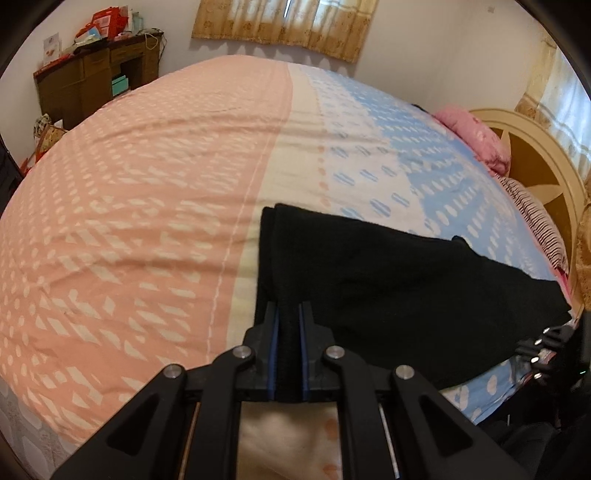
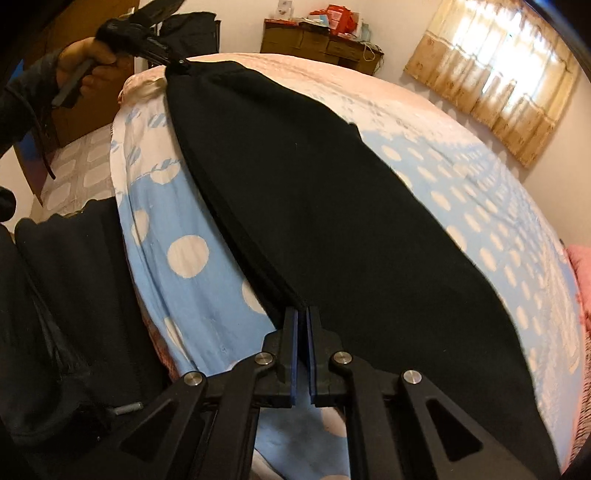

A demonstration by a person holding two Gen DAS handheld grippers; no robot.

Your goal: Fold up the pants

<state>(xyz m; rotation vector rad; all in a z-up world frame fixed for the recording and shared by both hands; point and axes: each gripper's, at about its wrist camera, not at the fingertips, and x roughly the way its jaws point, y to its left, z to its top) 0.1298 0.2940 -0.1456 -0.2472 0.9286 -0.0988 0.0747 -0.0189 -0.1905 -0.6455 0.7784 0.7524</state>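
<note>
Black pants (image 1: 388,288) lie folded lengthwise along the near edge of the bed, on a pink and blue dotted cover (image 1: 147,184). My left gripper (image 1: 289,314) is shut on one end of the pants, with a thick strip of black fabric between its blue pads. In the right wrist view the pants (image 2: 332,203) stretch away to that left gripper (image 2: 181,63), held by a hand (image 2: 85,55). My right gripper (image 2: 303,314) is shut, its tips pinching the layered edge at the other end. The right gripper (image 1: 535,343) also shows at the far right of the left wrist view.
A wooden desk (image 1: 92,81) piled with red bags stands beyond the bed. A curtain (image 1: 284,26) hangs over the window. Pink pillows (image 1: 480,136) lie by the headboard (image 1: 535,166). The person's dark clothing (image 2: 74,295) presses against the bed's edge (image 2: 155,229).
</note>
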